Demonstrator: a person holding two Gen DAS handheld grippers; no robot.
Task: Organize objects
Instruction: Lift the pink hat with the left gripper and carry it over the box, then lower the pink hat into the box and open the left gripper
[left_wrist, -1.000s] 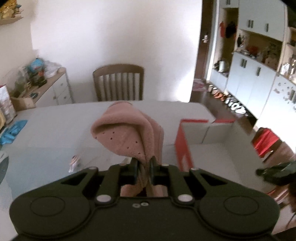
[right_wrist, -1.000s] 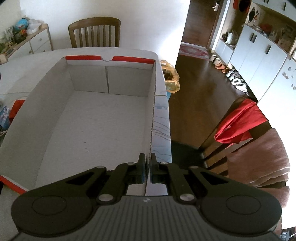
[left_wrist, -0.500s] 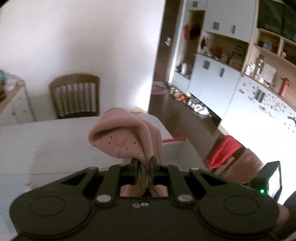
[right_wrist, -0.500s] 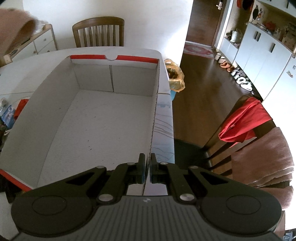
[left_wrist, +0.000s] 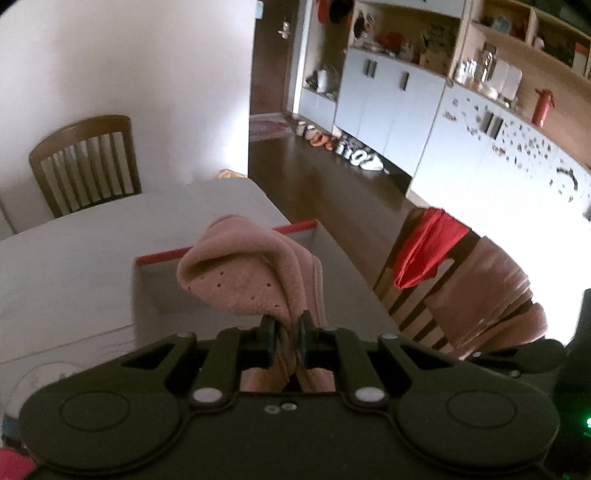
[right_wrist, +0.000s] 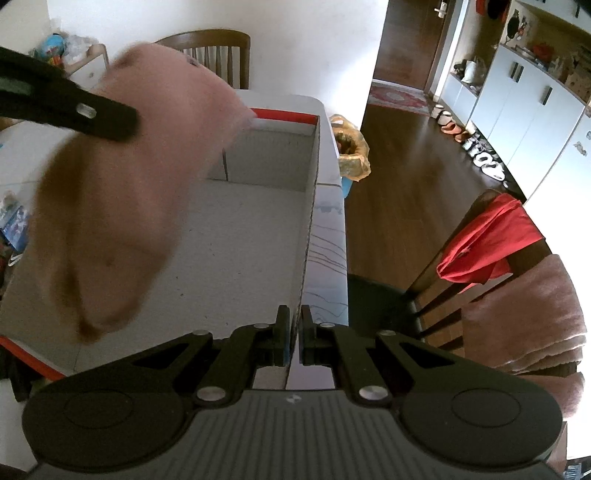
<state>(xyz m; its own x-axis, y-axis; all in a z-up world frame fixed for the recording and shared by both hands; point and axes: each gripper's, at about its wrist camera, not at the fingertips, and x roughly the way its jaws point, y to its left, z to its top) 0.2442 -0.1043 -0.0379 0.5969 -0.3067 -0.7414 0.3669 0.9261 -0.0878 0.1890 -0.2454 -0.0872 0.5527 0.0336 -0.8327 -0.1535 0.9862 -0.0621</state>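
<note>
My left gripper (left_wrist: 287, 325) is shut on a pink fleece cloth (left_wrist: 251, 280), which bunches up ahead of the fingers. It hangs over the open white cardboard box with a red rim (left_wrist: 162, 254). In the right wrist view the cloth (right_wrist: 122, 206) fills the left side, blurred, above the box floor (right_wrist: 236, 251), with one left finger (right_wrist: 92, 110) across it. My right gripper (right_wrist: 293, 317) is shut on the box's right wall (right_wrist: 308, 229), near its front corner.
The box sits on a white table (left_wrist: 74, 240). To its right stands a chair draped with a red cloth (right_wrist: 484, 240) and pink towels (right_wrist: 524, 317). A wooden chair (right_wrist: 221, 51) stands at the far end, a yellow bag (right_wrist: 351, 151) past the table corner, and small items (right_wrist: 14, 221) at the left.
My left gripper has swung right and down with the pink cloth, from over the table to over the box. The cloth now fills the left of the right wrist view. The right gripper has not moved.
</note>
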